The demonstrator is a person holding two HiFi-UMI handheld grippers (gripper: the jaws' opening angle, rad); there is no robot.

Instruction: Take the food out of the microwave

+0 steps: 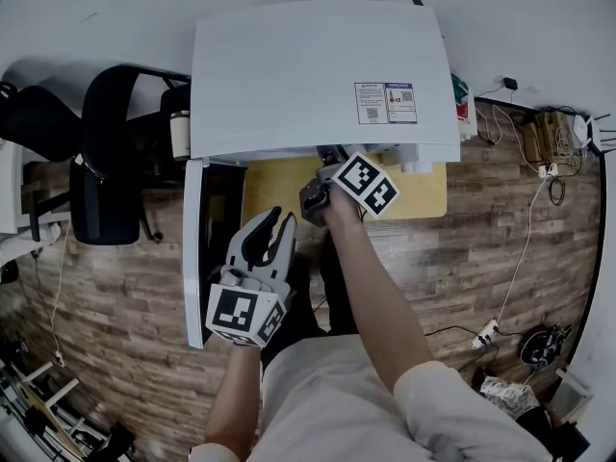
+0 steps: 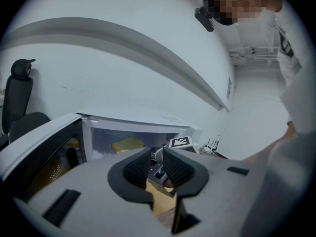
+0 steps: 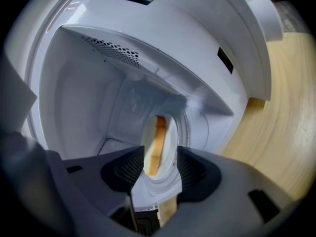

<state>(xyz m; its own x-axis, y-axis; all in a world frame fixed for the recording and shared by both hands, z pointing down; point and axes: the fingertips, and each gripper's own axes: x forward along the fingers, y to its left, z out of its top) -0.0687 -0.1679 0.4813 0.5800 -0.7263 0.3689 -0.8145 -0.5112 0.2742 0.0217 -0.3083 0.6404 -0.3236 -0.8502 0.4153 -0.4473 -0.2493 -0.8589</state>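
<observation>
The white microwave [image 1: 318, 75] stands with its door [image 1: 194, 258] swung open to the left. Inside it, a slice of yellow bread [image 3: 157, 147] lies on a white plate [image 3: 171, 137]. My right gripper [image 3: 159, 168] reaches into the cavity, rolled on its side. It is open, with the plate's near rim between its fingers. From the head view its tips are hidden under the microwave's top, and only its marker cube [image 1: 366, 183] shows. My left gripper [image 1: 269, 234] hangs open and empty in front of the door. The left gripper view shows the bread [image 2: 127, 144] in the cavity.
The microwave sits on a light wooden table [image 1: 428, 195]. A black office chair [image 1: 106, 162] stands to the left. Cables and a power strip [image 1: 484, 335] lie on the wood floor to the right. A white wall runs behind.
</observation>
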